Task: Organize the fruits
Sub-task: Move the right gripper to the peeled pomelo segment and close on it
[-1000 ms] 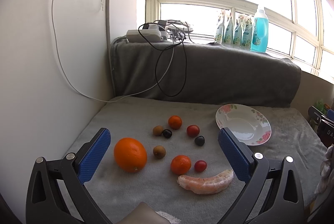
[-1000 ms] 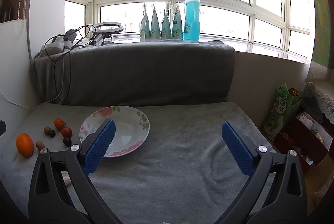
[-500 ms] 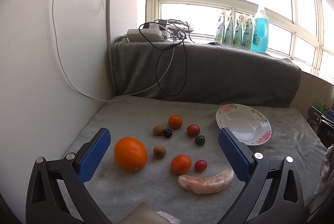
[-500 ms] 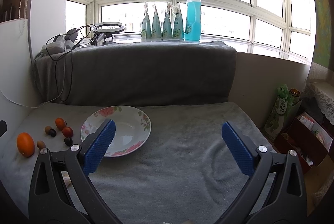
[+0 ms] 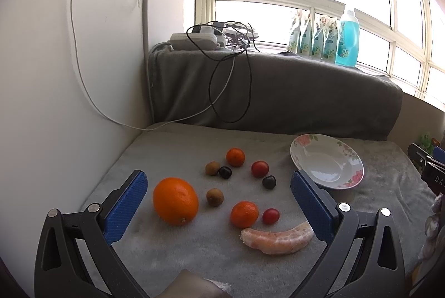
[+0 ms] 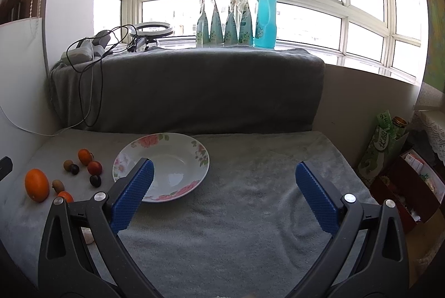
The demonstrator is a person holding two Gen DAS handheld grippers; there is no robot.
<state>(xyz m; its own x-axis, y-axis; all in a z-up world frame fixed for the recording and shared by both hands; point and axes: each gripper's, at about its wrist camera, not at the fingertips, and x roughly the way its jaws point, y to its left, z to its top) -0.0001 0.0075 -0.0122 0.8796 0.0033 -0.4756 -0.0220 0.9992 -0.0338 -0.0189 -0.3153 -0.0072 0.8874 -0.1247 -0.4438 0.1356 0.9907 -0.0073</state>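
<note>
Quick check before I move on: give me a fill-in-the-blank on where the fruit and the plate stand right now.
1. The flowered plate holds ___ fruit.
2. The biggest round fruit on the grey towel is the ___.
3. The peeled segment lies nearest the left gripper's ___ finger.
4. Both the left gripper and the right gripper have their jaws ___.

Missing words: no; orange; right; open
</note>
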